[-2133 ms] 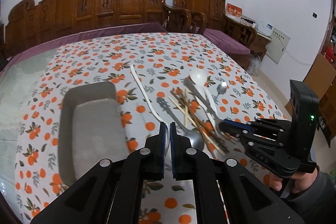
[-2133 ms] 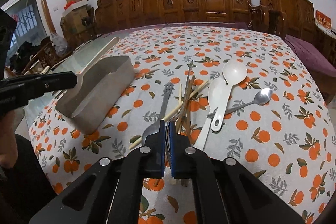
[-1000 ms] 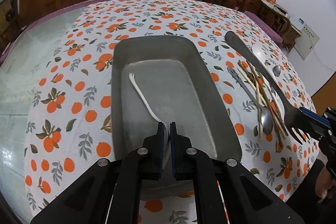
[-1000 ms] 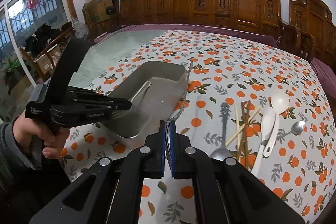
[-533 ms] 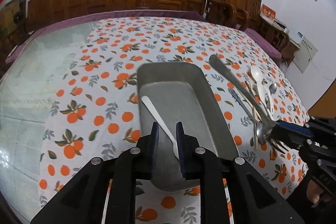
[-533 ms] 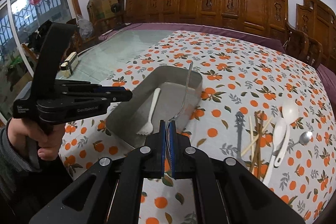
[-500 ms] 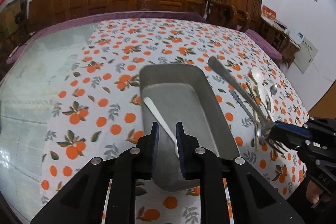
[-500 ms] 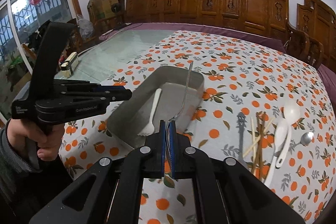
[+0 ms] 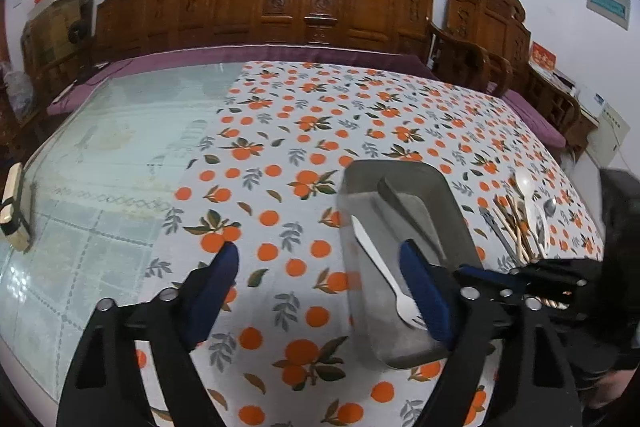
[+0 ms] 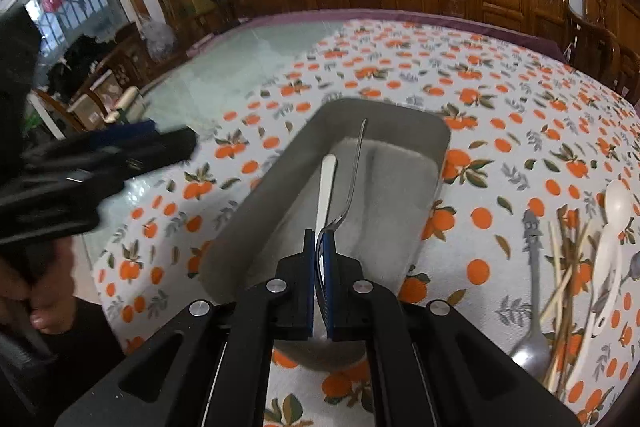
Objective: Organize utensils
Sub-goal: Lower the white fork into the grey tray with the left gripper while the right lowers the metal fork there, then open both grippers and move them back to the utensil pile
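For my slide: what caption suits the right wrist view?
Right gripper holds a metal fork over the grey tray, beside a white fork.

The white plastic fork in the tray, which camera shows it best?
The left wrist view: the white plastic fork lies in full length on the floor of the grey tray, tines near. In the right wrist view only its handle shows; the right tool hides the tines.

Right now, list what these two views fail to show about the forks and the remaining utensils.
- Metal fork: its tines are hidden between the right gripper pads, right wrist view.
- White fork: its tines are partly covered by the open left gripper's finger, left wrist view.
- Utensil pile: cut by the frame edge; overlapping chopsticks cannot be counted.
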`<action>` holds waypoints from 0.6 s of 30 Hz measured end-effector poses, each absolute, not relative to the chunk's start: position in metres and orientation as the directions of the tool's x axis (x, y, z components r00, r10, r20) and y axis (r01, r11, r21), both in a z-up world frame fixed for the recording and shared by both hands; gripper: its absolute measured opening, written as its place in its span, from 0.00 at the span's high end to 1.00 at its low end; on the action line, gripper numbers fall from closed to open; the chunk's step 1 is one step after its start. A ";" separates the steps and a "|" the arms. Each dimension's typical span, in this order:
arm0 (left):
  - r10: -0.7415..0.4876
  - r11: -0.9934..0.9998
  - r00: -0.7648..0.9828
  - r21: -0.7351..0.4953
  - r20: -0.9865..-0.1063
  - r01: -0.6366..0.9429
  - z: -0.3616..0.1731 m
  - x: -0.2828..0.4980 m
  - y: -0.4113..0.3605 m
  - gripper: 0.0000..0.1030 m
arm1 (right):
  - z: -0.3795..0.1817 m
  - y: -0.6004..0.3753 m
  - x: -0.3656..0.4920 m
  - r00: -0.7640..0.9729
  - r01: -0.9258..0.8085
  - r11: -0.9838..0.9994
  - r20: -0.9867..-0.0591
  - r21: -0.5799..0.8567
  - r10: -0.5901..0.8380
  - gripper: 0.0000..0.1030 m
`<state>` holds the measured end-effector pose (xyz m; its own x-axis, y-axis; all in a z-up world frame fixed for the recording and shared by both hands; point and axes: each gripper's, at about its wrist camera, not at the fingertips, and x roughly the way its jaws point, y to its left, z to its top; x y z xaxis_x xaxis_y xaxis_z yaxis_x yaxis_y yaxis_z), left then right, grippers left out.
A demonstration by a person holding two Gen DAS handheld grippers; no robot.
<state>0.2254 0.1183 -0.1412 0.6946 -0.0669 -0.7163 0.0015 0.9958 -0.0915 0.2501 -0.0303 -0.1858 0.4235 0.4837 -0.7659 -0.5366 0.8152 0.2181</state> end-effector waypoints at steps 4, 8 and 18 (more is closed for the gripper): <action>-0.050 0.996 0.696 -0.088 -0.716 -0.020 -0.141 0.226 0.124 0.16 | -0.198 -0.023 0.258 0.405 -0.516 0.828 -0.789 0.220 0.462 0.95; -0.046 0.996 0.697 -0.088 -0.716 -0.025 -0.141 0.226 0.126 0.16 | -0.204 -0.022 0.262 0.395 -0.512 0.828 -0.792 0.230 0.465 0.95; -0.066 0.995 0.698 -0.096 -0.713 -0.004 -0.141 0.225 0.115 0.15 | -0.177 -0.046 0.252 0.429 -0.556 0.795 -0.736 0.241 0.523 0.92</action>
<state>0.2253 0.1152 -0.1409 0.6976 -0.0656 -0.7135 -0.0043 0.9954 -0.0957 0.2522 -0.0459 -0.1767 0.4289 0.5232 -0.7365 -0.5563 0.7953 0.2410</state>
